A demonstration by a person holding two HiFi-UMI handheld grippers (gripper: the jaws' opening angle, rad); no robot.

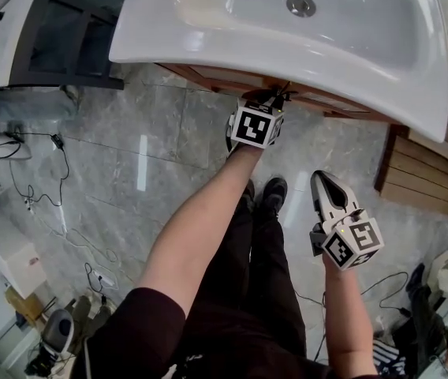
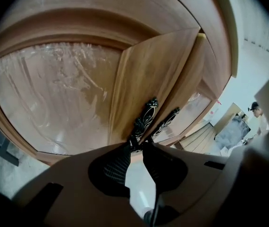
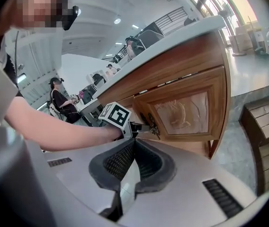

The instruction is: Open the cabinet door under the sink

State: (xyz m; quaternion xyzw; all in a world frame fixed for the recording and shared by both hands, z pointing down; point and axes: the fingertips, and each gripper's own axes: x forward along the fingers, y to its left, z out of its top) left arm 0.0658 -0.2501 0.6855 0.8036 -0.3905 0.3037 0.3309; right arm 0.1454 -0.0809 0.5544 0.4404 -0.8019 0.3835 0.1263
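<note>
While your left gripper (image 2: pixel 135 144) pinches the dark handle's (image 2: pixel 146 112) lower end, cabinet door (image 2: pixel 144 79) stands ajar just beyond; right gripper (image 3: pixel 133 142) nearer you, rightward, jaws together, empty.

Left gripper (image 1: pixel 265 103) sits under the sink (image 1: pixel 382 85) rim.

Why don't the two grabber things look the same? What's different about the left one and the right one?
The left gripper reaches in under the sink, right up at the cabinet. The right gripper is held back from it, over the floor. The left gripper's jaws pinch the black door handle, but the right gripper's jaws are shut on nothing. Both are pale and carry a cube with square markers.
</note>
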